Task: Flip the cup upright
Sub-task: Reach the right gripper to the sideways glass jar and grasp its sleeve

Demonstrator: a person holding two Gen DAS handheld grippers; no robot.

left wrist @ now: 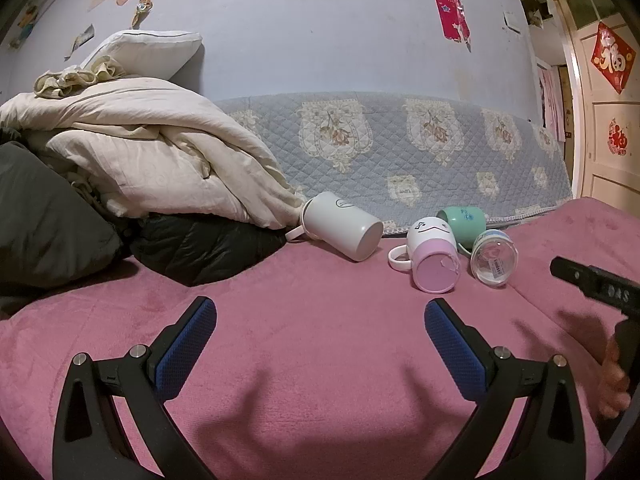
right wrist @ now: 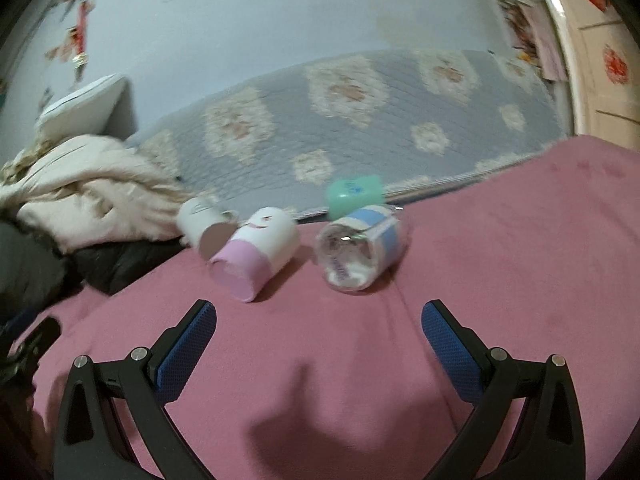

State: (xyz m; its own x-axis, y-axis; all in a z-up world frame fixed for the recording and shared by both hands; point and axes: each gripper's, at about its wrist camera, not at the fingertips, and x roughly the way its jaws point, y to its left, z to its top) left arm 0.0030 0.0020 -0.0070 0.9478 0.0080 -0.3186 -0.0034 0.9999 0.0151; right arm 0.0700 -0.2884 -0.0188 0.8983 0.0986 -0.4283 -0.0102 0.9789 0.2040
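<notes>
Several cups lie on their sides on a pink blanket (left wrist: 280, 360). A white mug (left wrist: 344, 226) lies at the left, a pink-and-white mug (left wrist: 432, 258) in the middle, a green cup (left wrist: 464, 218) behind it, and a clear glass with a blue band (left wrist: 494, 258) at the right. My left gripper (left wrist: 320, 320) is open and empty, well short of the cups. My right gripper (right wrist: 320, 322) is open and empty, a short way in front of the pink-and-white mug (right wrist: 256, 254) and the clear glass (right wrist: 358, 248). The right wrist view is blurred.
A heap of cream bedding (left wrist: 152, 152) and dark clothing (left wrist: 200, 248) lies at the left. A quilted grey-blue cover (left wrist: 400, 140) runs along the wall behind the cups. A door (left wrist: 608, 120) stands at the right. The right tool's body (left wrist: 592, 284) shows at the left view's right edge.
</notes>
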